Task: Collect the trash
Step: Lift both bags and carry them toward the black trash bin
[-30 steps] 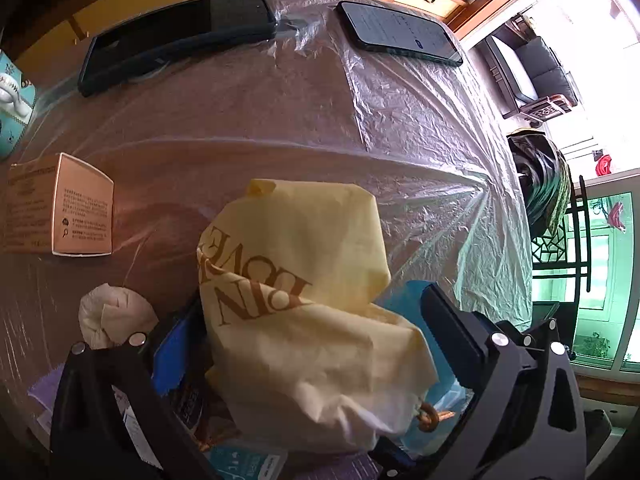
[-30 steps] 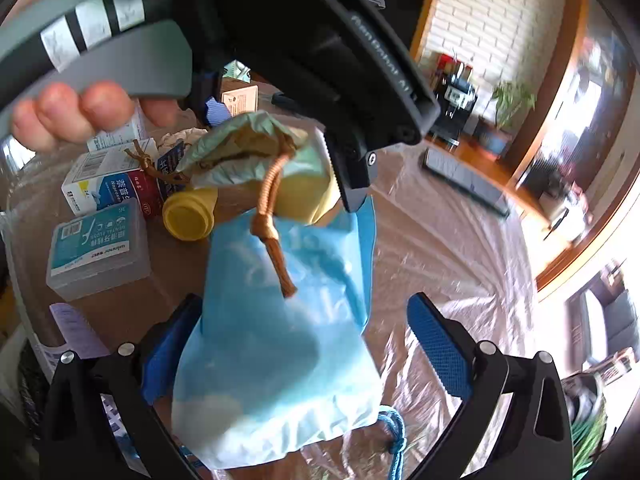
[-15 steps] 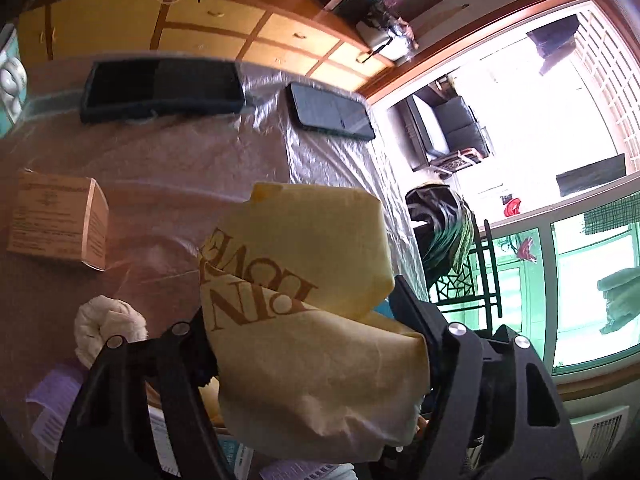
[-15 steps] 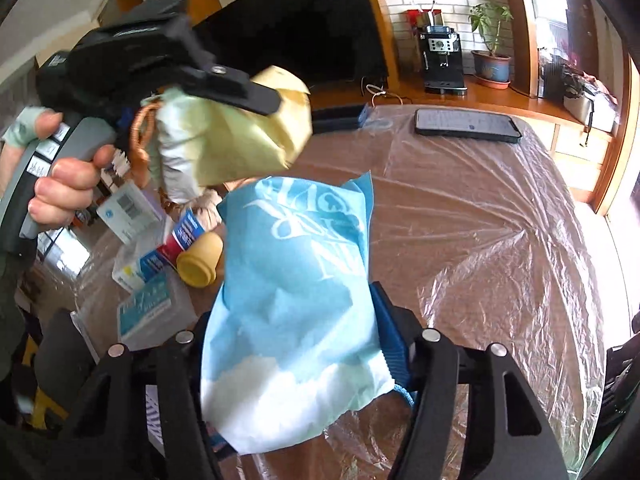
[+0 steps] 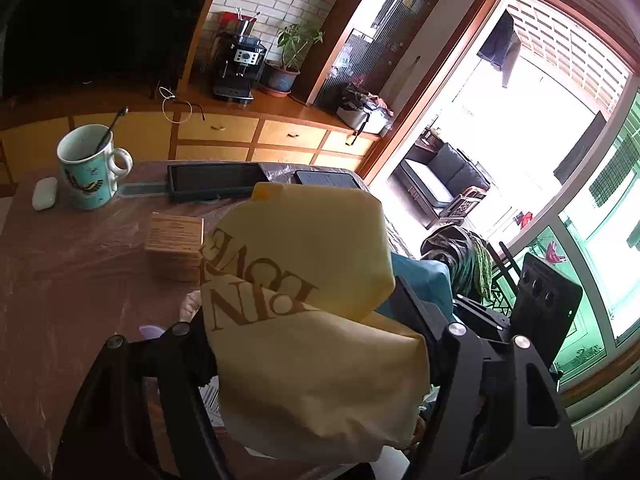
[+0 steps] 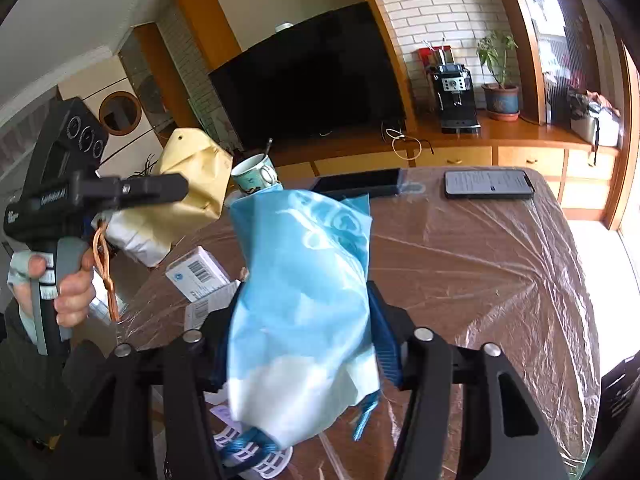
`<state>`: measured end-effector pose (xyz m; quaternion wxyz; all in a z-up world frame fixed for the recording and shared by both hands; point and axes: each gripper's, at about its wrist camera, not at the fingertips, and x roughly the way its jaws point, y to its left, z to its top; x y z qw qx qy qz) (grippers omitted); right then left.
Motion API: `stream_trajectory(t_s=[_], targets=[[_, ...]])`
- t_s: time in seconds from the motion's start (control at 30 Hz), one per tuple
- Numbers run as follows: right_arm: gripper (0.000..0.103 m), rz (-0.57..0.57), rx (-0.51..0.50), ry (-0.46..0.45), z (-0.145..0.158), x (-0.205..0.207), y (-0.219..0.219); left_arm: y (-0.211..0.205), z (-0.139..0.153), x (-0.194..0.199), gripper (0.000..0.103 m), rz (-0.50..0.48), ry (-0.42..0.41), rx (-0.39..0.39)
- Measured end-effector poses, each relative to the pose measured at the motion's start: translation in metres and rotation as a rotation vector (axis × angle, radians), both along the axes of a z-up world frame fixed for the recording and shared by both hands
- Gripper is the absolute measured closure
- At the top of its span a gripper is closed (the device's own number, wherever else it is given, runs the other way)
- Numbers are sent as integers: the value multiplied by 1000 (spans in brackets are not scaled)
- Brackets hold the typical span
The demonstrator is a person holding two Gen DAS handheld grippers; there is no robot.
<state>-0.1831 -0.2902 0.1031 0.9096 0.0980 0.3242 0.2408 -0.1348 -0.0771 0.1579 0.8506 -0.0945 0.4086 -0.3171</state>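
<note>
Both bags [image 6: 300, 300] held above the table [image 6: 500, 280]; its right half bare.

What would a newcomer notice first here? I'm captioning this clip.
Two paper bags held up over the plastic-covered table: a yellow paper bag gripped in the left claw and a blue paper bag between the closing right claw's pads. Behind them, a butterfly mug holding a spoon.

both tongs [image 5: 316, 344] [image 6: 298, 332] raised, the right pair's jaws closing.
</note>
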Motion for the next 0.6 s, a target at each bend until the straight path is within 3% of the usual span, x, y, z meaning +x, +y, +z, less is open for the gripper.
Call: stream_trajectory(t_s=[0.17, 0.6], targets=[[50, 13, 13, -24, 8, -1, 9, 18, 0, -24, 30, 21, -28, -22], [50, 96, 10, -111, 39, -61, 27, 42, -7, -100, 30, 42, -144, 93]])
